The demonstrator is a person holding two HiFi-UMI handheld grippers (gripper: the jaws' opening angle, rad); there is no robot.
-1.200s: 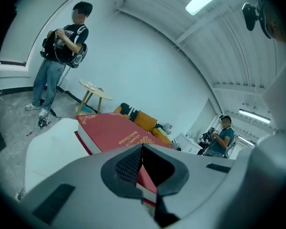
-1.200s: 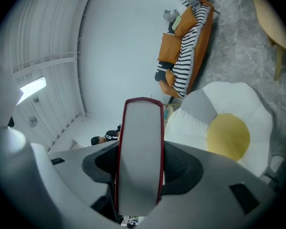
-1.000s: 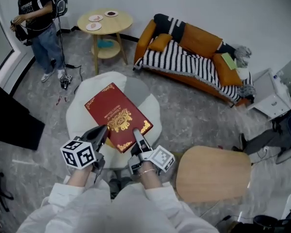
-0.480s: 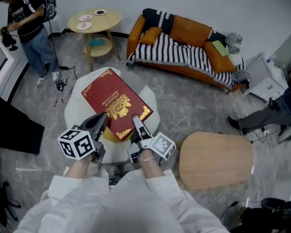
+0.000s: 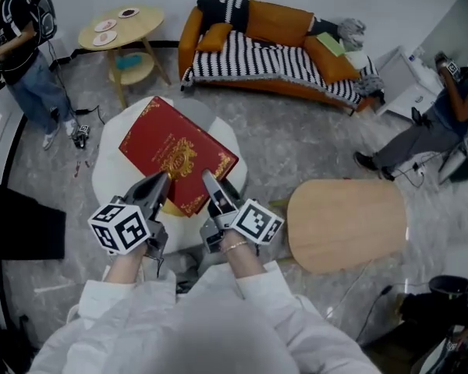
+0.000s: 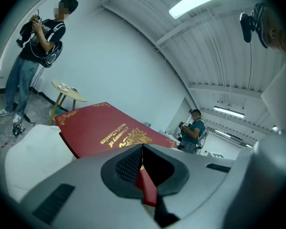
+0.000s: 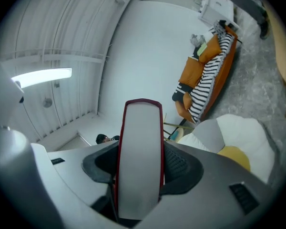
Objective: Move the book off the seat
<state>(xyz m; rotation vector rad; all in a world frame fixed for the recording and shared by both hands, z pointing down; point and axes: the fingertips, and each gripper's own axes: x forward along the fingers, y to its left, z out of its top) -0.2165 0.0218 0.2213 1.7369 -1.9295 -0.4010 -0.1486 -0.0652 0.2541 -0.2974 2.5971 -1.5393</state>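
Over the seat [image 5: 108,174], fingers [image 5: 210,187] clamp the book [image 5: 171,145].

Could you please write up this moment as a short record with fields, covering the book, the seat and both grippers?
Book: red book with gold print, held tilted above the seat
Seat: white seat, a yellow cushion on it
Left gripper: left gripper shut on the book's near edge, a thin red strip between its jaws
Right gripper: right gripper shut across the book's thickness, page edges between its jaws
Nearby: orange sofa, wooden table
Task status: book gripped, not yet clear of the seat
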